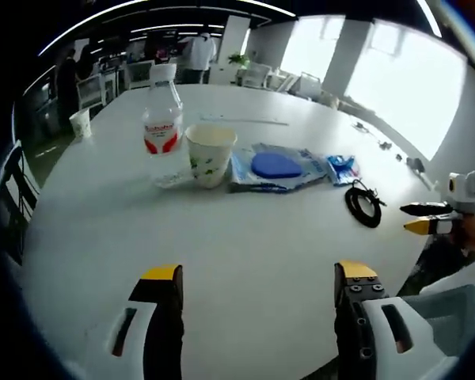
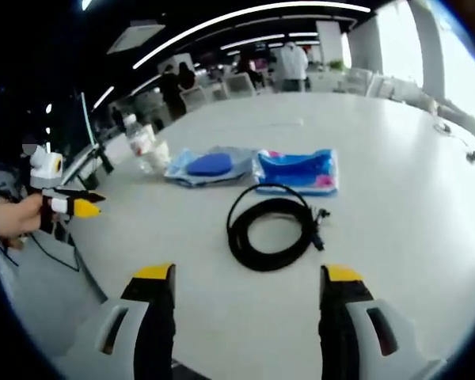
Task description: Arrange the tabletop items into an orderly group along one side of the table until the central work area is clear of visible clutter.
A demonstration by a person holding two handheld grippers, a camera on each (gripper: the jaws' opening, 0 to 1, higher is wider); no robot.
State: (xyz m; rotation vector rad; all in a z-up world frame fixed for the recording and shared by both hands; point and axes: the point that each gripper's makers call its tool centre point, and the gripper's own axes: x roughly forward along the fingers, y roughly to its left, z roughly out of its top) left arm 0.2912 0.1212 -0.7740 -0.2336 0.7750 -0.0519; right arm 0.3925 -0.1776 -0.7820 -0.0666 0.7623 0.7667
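Both my tongs are spread wide and empty, hovering over bare white worktop point(image 1: 253, 261). Right tongs point(image 2: 244, 279) point straight at the coiled black cable point(image 2: 273, 226), which lies flat just ahead of the tips and centred between them; it's a loop, slightly longer across my view than along it, with its plug ends poking out on the right side. Left tongs point(image 1: 257, 275) see that same cable point(image 1: 364, 206) off to their right and further out, so the right hand is clearly the nearer one for it. Beyond the cable from the right tongs: a blue tissue pack point(image 2: 298, 170), then to its left a blue pouch with a darker blue oval on top point(image 2: 208, 167), then a paper cup point(image 2: 156, 156) and a clear bottle point(image 2: 140, 141), all in a rough row. From the left tongs the bottle point(image 1: 163, 127) and cup point(image 1: 210, 154) sit straight ahead, near each other, well apart from my tips. A second paper cup point(image 1: 81, 123) stands alone far left near the edge. My guess: cable goes first, lifted toward that row. Worktop is smooth, big and rounded. The room is an open office with chairs, ceiling strip lights, bright windows, and people standing at the back.
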